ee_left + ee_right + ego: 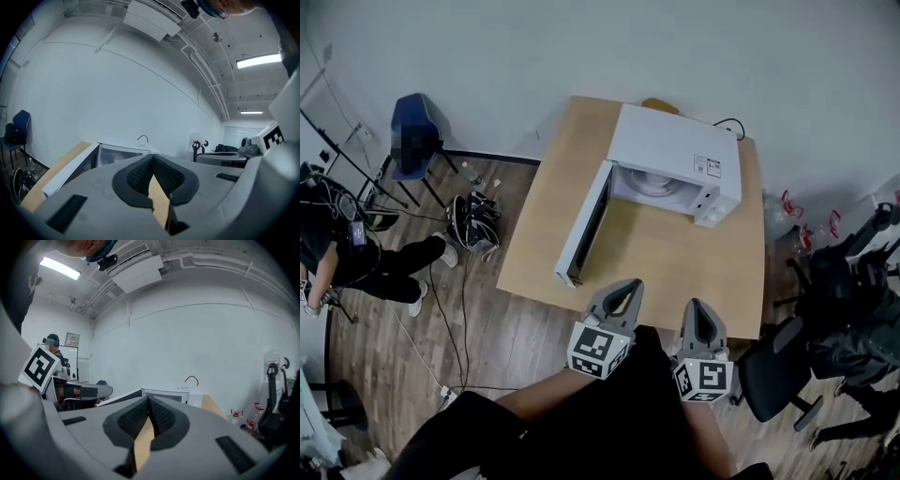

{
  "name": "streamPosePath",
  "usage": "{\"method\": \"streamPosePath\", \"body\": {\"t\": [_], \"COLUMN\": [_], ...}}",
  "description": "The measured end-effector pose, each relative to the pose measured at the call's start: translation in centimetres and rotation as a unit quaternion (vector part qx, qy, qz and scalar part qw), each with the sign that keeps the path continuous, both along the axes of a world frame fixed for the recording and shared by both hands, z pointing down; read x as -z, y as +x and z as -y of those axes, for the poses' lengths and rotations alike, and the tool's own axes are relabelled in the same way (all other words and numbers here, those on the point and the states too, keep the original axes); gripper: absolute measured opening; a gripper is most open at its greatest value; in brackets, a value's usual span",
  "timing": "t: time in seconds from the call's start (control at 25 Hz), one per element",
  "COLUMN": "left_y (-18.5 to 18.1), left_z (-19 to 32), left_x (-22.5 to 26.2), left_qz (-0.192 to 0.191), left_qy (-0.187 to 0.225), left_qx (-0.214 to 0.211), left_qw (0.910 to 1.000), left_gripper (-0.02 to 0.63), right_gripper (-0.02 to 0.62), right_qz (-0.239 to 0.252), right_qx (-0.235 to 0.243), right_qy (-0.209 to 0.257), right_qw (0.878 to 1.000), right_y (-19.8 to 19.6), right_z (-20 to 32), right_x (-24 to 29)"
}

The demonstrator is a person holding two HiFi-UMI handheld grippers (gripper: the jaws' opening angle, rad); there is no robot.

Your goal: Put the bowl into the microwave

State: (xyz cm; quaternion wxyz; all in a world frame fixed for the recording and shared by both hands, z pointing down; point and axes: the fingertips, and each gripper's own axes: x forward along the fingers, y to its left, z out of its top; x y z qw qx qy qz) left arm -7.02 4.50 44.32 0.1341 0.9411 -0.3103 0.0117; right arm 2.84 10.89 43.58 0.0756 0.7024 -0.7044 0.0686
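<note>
A white microwave (pixel 675 150) stands at the back of the wooden table (pixel 544 234), its door (pixel 586 225) swung wide to the left. Inside the cavity lies a pale round shape (pixel 656 183); whether it is the bowl or the glass plate I cannot tell. My left gripper (pixel 626 286) hovers over the table's near edge, shut and empty. Beside it, my right gripper (pixel 696 305) is also shut with nothing in it. The left gripper view shows the left gripper (pixel 152 159) with pads together, aimed at the microwave (pixel 117 154). The right gripper (pixel 149 401) faces the microwave (pixel 168 393) too.
A person (pixel 356 258) sits on the wooden floor at the left, near a blue chair (pixel 417 136) and a black bag with cables (pixel 473 220). Black office chairs (pixel 778 370) crowd the right side. Water bottles (pixel 787 211) stand by the right wall.
</note>
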Motion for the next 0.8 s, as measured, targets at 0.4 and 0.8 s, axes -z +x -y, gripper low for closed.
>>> {"method": "streamPosePath", "body": {"t": [0.4,0.8], "left_y": [2.2,4.9], "left_z": [0.8,-0.1], "left_x": [-0.2,-0.5], "left_qz": [0.007,0.013], "left_qy": [-0.006,-0.011], "left_qx": [-0.023,-0.045], "left_qw": [0.9997,0.9988], "left_gripper": [0.012,0.012], "right_gripper": [0.06,0.06], "right_qz": [0.0,0.008], "right_qx": [-0.011,-0.021], "right_qy": [-0.004,-0.01], "right_qw": [1.0,1.0], "right_y": [1.7,3.7], "right_z": [0.4,0.1], "right_x": [-0.2,-0.9]}}
